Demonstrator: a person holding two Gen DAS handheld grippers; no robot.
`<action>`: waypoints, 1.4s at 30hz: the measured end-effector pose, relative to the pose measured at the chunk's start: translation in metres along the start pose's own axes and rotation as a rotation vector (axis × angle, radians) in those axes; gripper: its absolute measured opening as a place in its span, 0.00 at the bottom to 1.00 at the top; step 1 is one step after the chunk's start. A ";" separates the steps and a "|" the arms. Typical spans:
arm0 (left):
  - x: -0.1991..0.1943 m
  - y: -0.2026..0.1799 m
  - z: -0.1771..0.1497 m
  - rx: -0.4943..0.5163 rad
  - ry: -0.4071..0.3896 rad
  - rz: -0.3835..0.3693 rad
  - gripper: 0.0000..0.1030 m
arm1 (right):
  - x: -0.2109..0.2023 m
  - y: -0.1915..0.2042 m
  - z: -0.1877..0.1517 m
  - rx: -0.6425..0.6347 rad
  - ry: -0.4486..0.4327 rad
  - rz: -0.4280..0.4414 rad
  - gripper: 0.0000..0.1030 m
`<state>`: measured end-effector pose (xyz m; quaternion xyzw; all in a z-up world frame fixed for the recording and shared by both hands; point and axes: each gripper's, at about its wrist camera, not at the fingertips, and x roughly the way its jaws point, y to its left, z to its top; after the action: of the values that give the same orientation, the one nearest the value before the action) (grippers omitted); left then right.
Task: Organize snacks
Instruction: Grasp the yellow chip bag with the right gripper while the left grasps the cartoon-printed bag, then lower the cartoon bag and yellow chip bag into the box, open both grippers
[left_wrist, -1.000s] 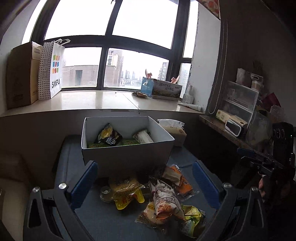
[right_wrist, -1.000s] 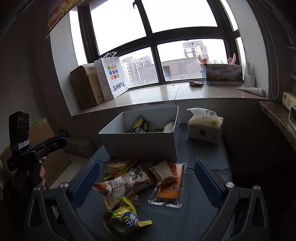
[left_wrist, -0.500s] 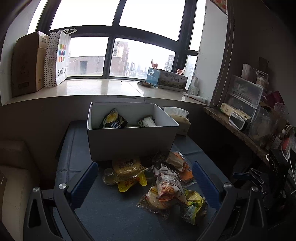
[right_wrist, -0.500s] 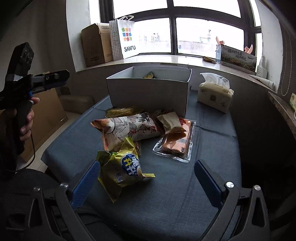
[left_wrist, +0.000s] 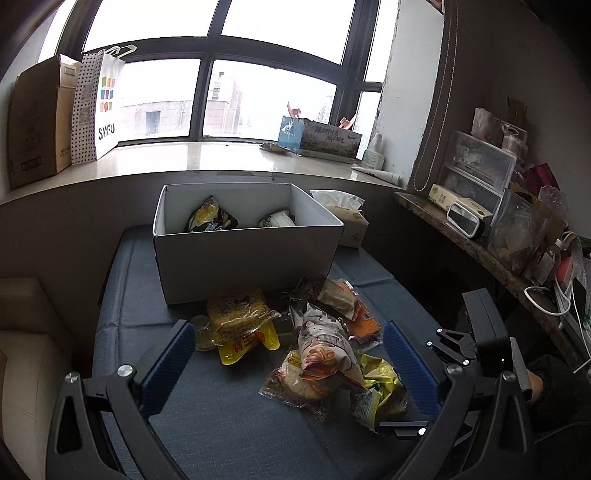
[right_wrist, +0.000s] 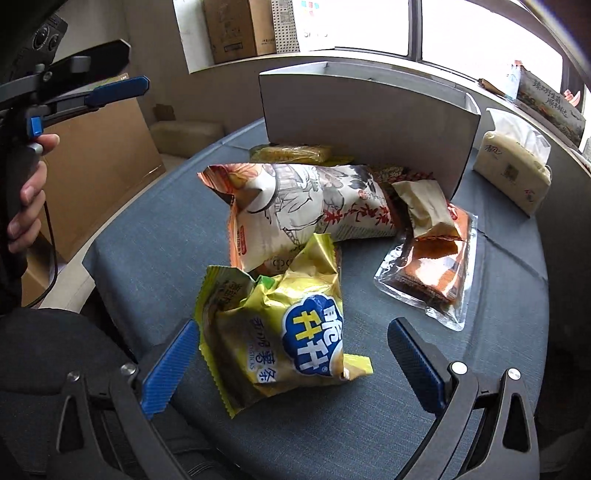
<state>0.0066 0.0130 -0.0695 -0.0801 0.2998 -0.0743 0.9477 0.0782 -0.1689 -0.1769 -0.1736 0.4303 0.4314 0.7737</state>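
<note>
A white box (left_wrist: 243, 258) stands at the back of the blue-grey table and holds a yellow-black bag (left_wrist: 210, 219) and a white packet (left_wrist: 280, 219). In front of it lie loose snacks: a yellow noodle packet (left_wrist: 240, 317), a white illustrated bag (right_wrist: 306, 206), an orange packet in clear wrap (right_wrist: 432, 273) and a yellow chip bag (right_wrist: 288, 332). My right gripper (right_wrist: 291, 326) is open, low over the table, its fingers on either side of the yellow chip bag. My left gripper (left_wrist: 288, 328) is open and empty, held back from the pile.
A tissue pack (right_wrist: 513, 166) sits right of the box. The window sill holds a cardboard box (left_wrist: 33, 122) and a paper bag (left_wrist: 98, 110). A cluttered shelf (left_wrist: 480, 221) runs along the right. A hand (right_wrist: 26, 206) holds the left gripper's handle.
My right gripper has dropped and moved forward, so the yellow chip bag now sits between its open fingers. The left gripper has shifted only slightly.
</note>
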 end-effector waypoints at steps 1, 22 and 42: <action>0.002 -0.001 -0.001 0.002 0.006 -0.005 1.00 | 0.007 -0.001 0.001 0.000 0.022 0.023 1.00; 0.126 -0.072 0.010 0.246 0.297 0.004 1.00 | -0.110 -0.096 -0.073 0.470 -0.285 -0.009 0.52; 0.113 -0.053 -0.009 0.283 0.353 -0.034 0.38 | -0.105 -0.090 -0.061 0.445 -0.285 -0.014 0.53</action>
<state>0.0876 -0.0610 -0.1295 0.0630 0.4460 -0.1446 0.8810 0.0934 -0.3129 -0.1353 0.0604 0.4002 0.3410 0.8484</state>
